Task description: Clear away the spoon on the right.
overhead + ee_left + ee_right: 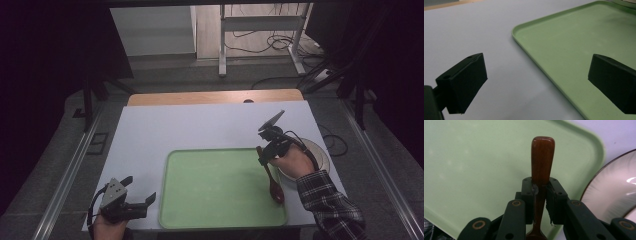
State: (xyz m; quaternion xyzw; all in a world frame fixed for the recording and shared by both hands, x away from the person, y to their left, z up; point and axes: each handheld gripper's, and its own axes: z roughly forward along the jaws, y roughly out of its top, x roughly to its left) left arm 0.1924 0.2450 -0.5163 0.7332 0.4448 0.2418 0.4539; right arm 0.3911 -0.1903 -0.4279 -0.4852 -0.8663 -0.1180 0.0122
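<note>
1. The right gripper (264,154) clamps the handle of a dark brown wooden spoon (272,181), whose bowl rests on the pale green plastic tray (220,220).
2. The left gripper (141,191) hovers wide and empty over the white counter (200,125), beside the tray.

Wood, plastic and glaze under my grippers.
I see a glossy reddish-brown wooden spoon (542,160), a matt pale-green plastic tray (220,220), a shiny glazed white bowl (614,192).

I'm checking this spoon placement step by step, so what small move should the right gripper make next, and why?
Probably lower a little further, then open. The right gripper is clamped on the spoon handle, and the spoon's bowl sits low over the right end of the green tray, beside the plate. Whether the bowl touches the tray is unclear. The left gripper waits open, off the tray.
</note>
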